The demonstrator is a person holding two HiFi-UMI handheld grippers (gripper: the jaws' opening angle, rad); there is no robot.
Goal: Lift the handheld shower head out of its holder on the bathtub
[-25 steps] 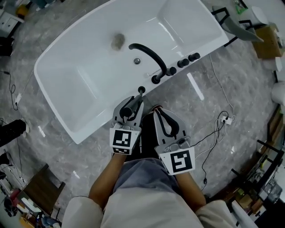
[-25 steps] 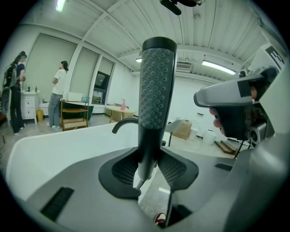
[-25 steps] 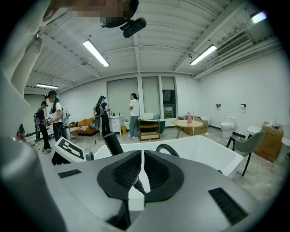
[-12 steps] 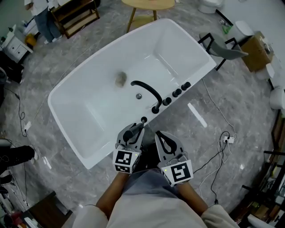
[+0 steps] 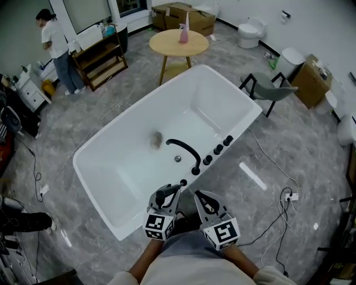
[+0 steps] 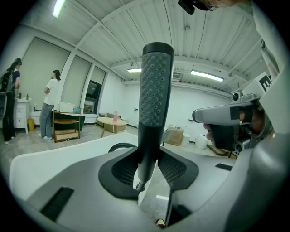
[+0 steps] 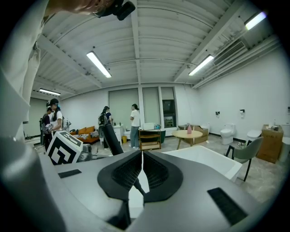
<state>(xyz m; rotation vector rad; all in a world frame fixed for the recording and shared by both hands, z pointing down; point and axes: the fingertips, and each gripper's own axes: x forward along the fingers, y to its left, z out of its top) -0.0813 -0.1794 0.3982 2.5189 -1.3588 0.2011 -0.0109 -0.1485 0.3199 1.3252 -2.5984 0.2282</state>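
Floor (image 5: pixel 111 100): grey, marbled; power strip (image 5: pixel 289 196) near right.
Table (image 5: pixel 179 43): round, wooden, far centre, bearing a pink bottle (image 5: pixel 183 34).
Cardboard boxes (image 5: pixel 181 12): behind the table.
Toilet (image 5: pixel 250 32): white, far right.
Chair (image 5: pixel 270 90): grey seat, black legs, right.
Shelf (image 5: pixel 100 55): dark wood, far left, a person (image 5: pixel 58 50) beside it.
Walls (image 7: pixel 217 99): white.
Ceiling (image 7: pixel 136 45): white, ribbed, with strip lights (image 7: pixel 98 64).
Windows (image 7: pixel 154 106): tall, far wall.

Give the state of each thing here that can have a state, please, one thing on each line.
left gripper: shut on the shower head's handle.
shower head: upright, held in the left gripper.
right gripper: shut, holding nothing.
bathtub: no water in it.
faucet: no water seen running.
pink bottle: upright on the round table.
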